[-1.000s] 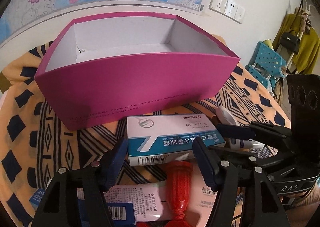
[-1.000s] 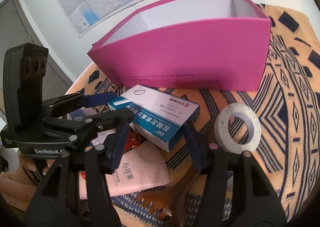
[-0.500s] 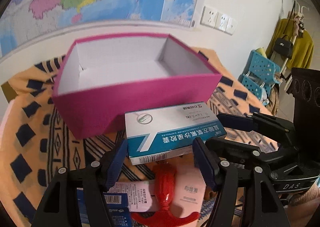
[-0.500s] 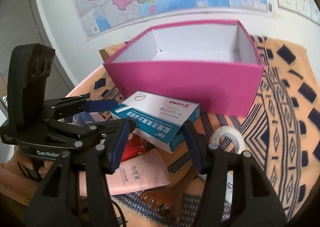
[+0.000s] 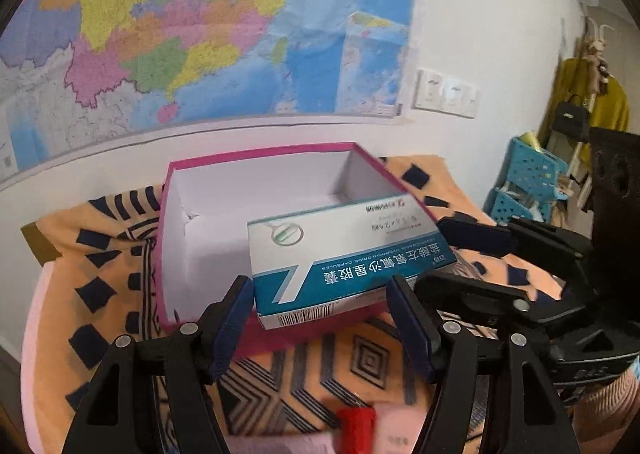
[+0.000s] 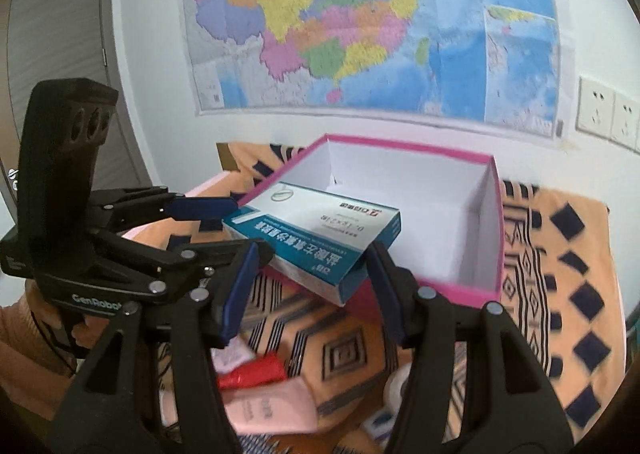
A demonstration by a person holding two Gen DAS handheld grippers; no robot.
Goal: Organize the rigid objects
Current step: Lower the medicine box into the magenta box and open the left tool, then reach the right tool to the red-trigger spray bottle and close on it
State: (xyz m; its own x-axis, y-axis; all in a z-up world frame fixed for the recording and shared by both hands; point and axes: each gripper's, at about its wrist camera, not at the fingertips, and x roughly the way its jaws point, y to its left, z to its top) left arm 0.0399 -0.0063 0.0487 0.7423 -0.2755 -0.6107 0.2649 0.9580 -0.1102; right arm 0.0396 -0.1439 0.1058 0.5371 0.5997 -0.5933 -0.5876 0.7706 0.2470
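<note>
Medicine box [image 5: 352,254] gripped jointly by left gripper [image 5: 320,318] and right gripper [image 6: 310,282], now raised off the counter, ahead over the pink box [image 5: 172,254] rim; release inside should follow.

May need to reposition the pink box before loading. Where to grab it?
Pinch a wall of the pink box at its rim, coming straight down, one finger inside, one outside. The top is open and the walls are thin and upright; the body looks too wide to span. Take the short right wall, clear of the medicine box over the near wall.
</note>
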